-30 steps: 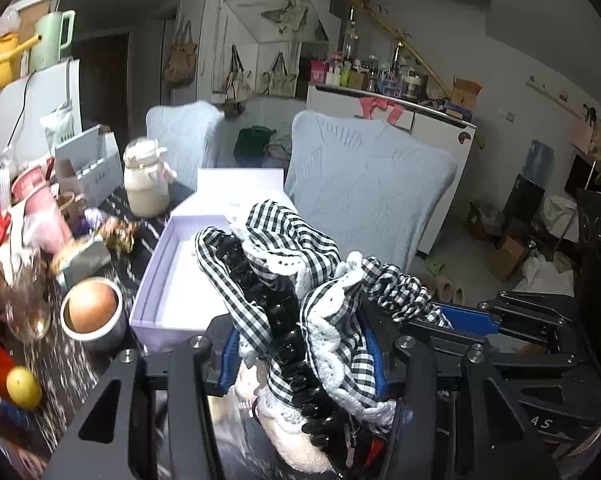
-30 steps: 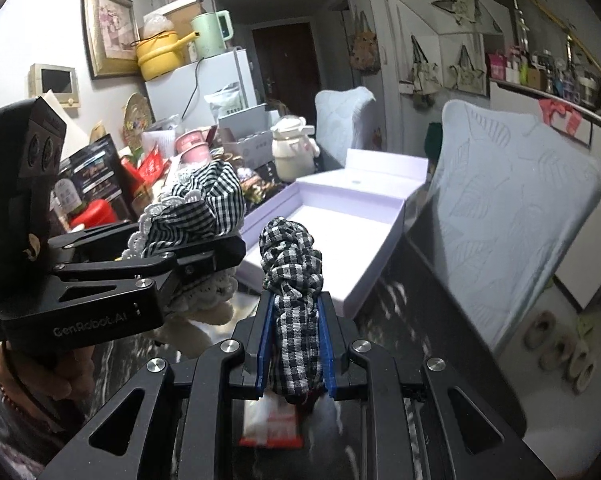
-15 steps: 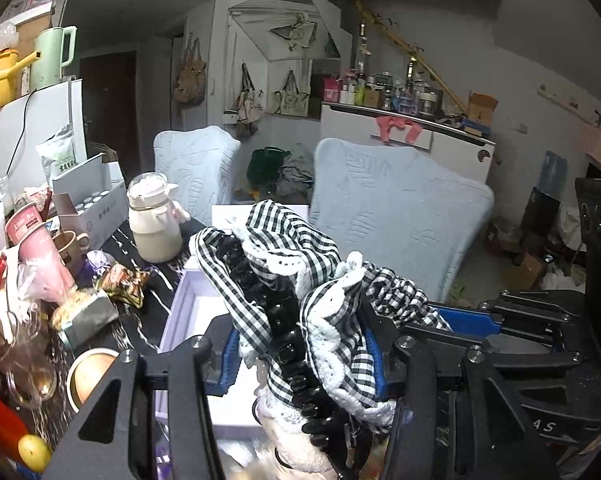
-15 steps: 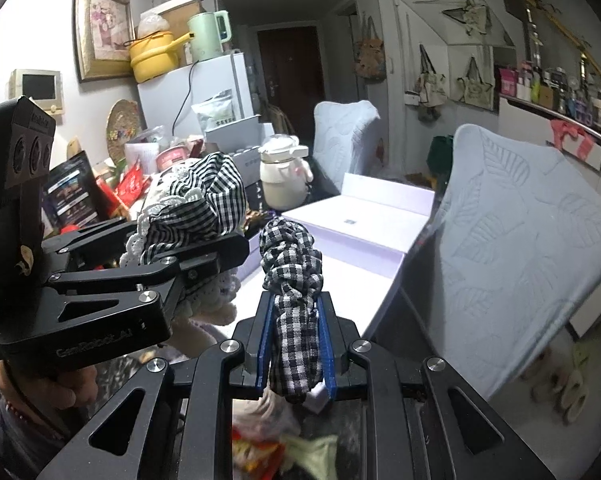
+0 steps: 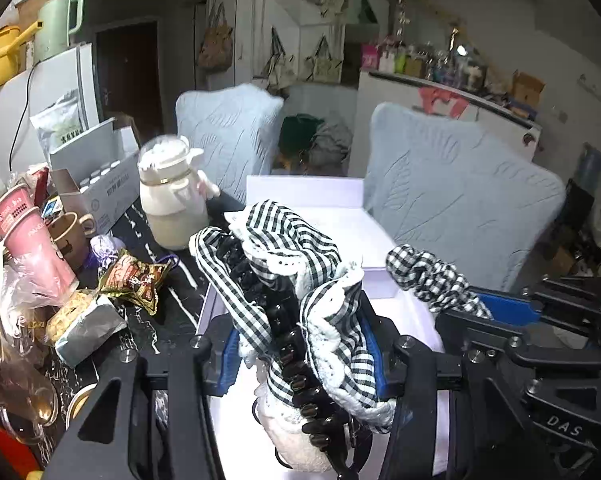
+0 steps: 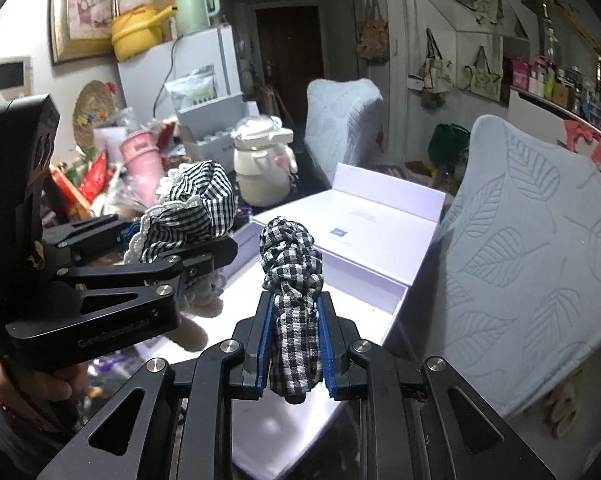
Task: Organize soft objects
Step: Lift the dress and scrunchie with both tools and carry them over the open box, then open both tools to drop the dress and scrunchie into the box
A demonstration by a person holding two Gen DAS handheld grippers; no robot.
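My left gripper (image 5: 300, 344) is shut on a black-and-white gingham hair bow with white lace trim and a black claw clip (image 5: 292, 304); the bow (image 6: 192, 208) also shows at the left of the right wrist view. A knotted gingham fabric band (image 6: 292, 280) is clamped between the blue pads of my right gripper (image 6: 294, 320), and the band (image 5: 428, 276) appears at the right of the left wrist view. Both grippers hang over the open white box (image 5: 384, 284) (image 6: 372, 256), whose lid stands up at the far side.
The dark table's left part is crowded: a cream jug (image 5: 172, 200), pink cups (image 5: 24, 240), a brown mug (image 5: 70, 236), snack packets (image 5: 134, 280), a glass (image 5: 16, 392). Two pale blue chair backs (image 5: 456, 192) (image 5: 228, 132) stand behind and right of the box. A hand (image 6: 32, 384) holds the left gripper.
Both grippers have travelled forward together with their fabric pieces and now hang over the box's inside. The jug and chairs look nearer. Neither grip has changed.
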